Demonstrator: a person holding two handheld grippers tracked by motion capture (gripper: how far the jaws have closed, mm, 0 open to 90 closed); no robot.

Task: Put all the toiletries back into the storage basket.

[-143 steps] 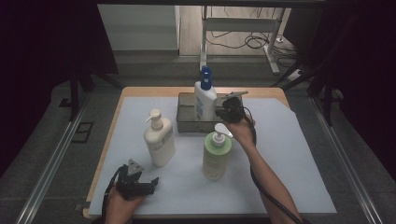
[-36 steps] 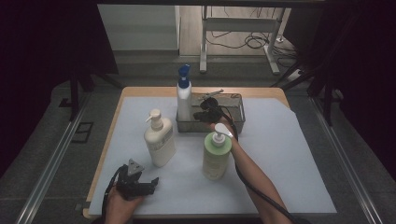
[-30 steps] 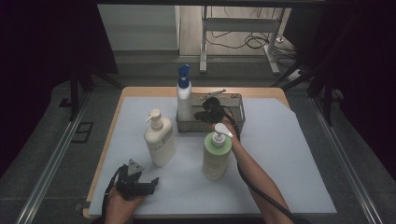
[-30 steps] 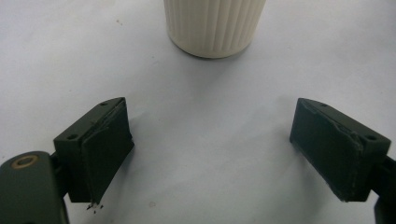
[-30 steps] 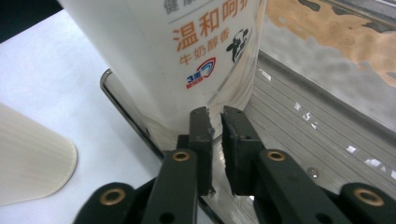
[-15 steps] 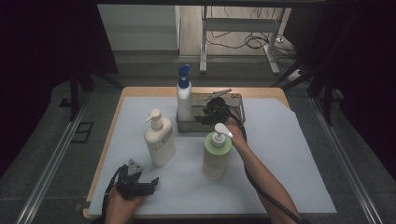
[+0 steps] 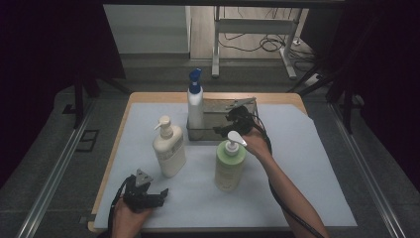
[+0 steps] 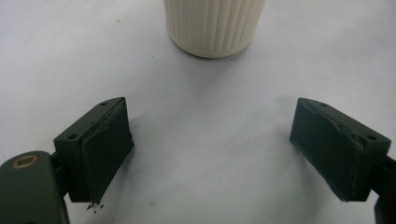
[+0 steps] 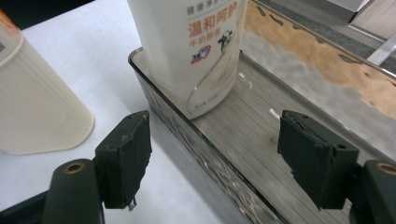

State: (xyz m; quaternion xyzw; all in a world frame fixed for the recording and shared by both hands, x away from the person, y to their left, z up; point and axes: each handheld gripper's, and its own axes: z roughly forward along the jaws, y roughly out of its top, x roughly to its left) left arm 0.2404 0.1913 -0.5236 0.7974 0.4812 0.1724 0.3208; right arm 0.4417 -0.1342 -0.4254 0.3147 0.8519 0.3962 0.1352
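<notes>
White table [image 7: 307, 163] mid-frame carries a metal tray [image 7: 218, 106] where the blue-capped bottle [image 7: 195, 101] already stands, right tongs [image 7: 233, 121] just opened empty beside it, left tongs [image 7: 158, 194] open lower left, two pump bottles remaining.

white bottle [image 9: 187, 51] top cropped (label tiny)

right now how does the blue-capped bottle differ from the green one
The blue-capped bottle is white, slim and tall, and stands inside the metal tray; the green bottle is squat, has a white pump head and stands on the white mat in front of the tray. Both stand upright.
</notes>
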